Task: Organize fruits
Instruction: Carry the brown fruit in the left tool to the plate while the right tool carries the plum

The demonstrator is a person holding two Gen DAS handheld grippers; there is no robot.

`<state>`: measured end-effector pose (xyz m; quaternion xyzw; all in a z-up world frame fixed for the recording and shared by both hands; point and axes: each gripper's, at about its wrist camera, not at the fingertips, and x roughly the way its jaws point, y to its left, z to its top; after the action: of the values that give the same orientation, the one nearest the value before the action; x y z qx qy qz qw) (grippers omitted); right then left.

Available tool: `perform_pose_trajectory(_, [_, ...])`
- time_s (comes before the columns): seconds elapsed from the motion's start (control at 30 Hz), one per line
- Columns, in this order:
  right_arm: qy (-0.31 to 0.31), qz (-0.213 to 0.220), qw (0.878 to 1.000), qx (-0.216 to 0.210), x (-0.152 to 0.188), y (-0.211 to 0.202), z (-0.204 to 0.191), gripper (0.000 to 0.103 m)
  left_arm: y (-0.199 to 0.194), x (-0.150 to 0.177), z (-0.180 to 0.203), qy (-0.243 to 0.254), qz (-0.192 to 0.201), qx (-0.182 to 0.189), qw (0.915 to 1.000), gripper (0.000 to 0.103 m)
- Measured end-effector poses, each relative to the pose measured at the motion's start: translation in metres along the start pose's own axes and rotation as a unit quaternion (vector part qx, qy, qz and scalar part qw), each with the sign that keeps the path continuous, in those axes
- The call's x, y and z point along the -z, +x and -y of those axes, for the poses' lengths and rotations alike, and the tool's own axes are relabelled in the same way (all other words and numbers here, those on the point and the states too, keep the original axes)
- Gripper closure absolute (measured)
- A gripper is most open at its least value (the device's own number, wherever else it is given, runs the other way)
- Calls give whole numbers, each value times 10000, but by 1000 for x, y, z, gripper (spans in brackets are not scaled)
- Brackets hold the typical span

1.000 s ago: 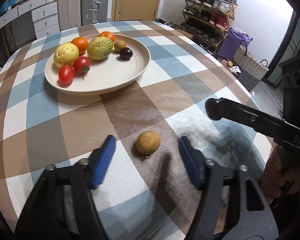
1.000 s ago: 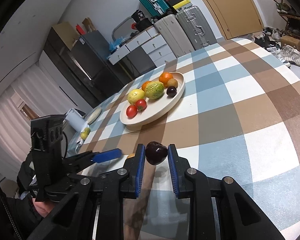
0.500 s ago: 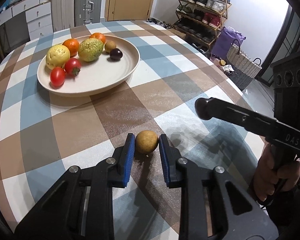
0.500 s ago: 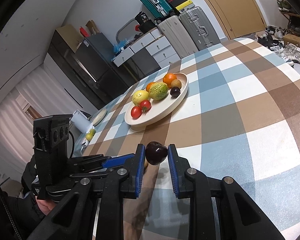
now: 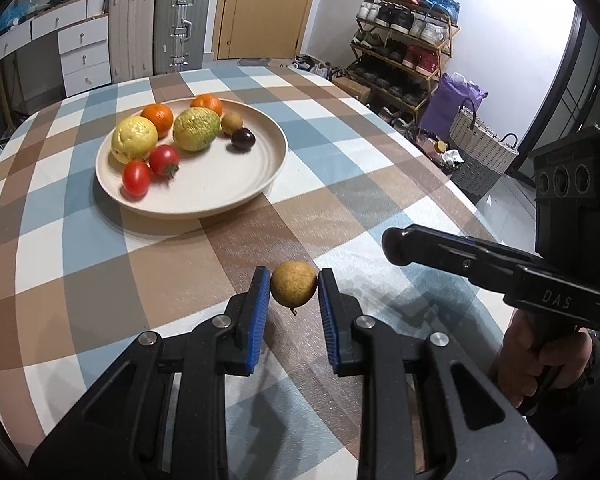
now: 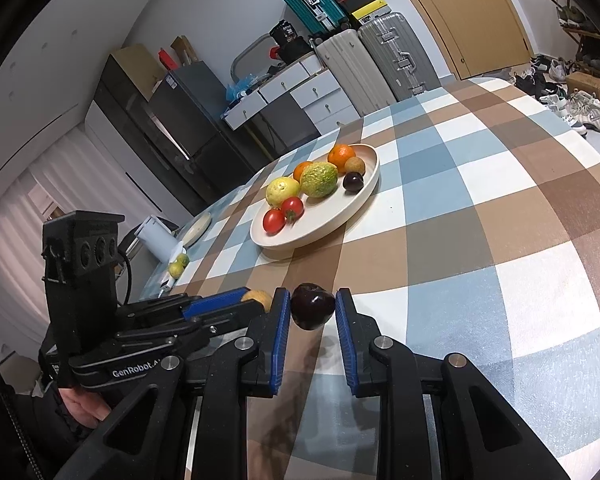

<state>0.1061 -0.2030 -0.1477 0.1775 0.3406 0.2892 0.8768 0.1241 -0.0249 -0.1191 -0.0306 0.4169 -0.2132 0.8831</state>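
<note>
Left gripper (image 5: 294, 292): blue-padded fingers (image 5: 258, 312) closed against both sides of a small tan fruit (image 5: 293, 289), its black body extending back toward the camera. Right gripper (image 6: 313, 307): fingers (image 6: 280, 332) clamped on a dark fruit (image 6: 312, 306), alongside and just right of the left one. The right hand (image 5: 540, 364) grips its handle.

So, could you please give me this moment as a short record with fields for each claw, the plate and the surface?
left claw: shut on the small tan fruit, held above the cloth
right claw: shut on the dark plum
plate: beige, on the table; holds two tomatoes, two oranges, a yellow fruit, a green fruit, a small brown fruit and a dark fruit
surface: checked tablecloth, blue, brown and white
task state: both held fruits not yet on the plate
</note>
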Motion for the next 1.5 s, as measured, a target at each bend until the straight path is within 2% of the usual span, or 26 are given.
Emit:
perform_pose_trajectory(0.3, [-252,-20,9997,58,-17,6,-14,79,-10,-18,-17,-62,236,-4,9997,81])
perform_pose_trajectory(0.57, [-371,-8,9993,50,-45,20,-21,79,-2,-47,-32,-126,356,-3,9993,81])
perform_pose_trajectory(1.03, [-373,-274,9989,113,-89,72,-8,79,49,-91,-57,-260,219,9,9994,81])
perform_pose_trajectory(1.5, [-188,-555,9982,146,-113,119,16,79,89,-108,-66,-259,1,4,9997,81])
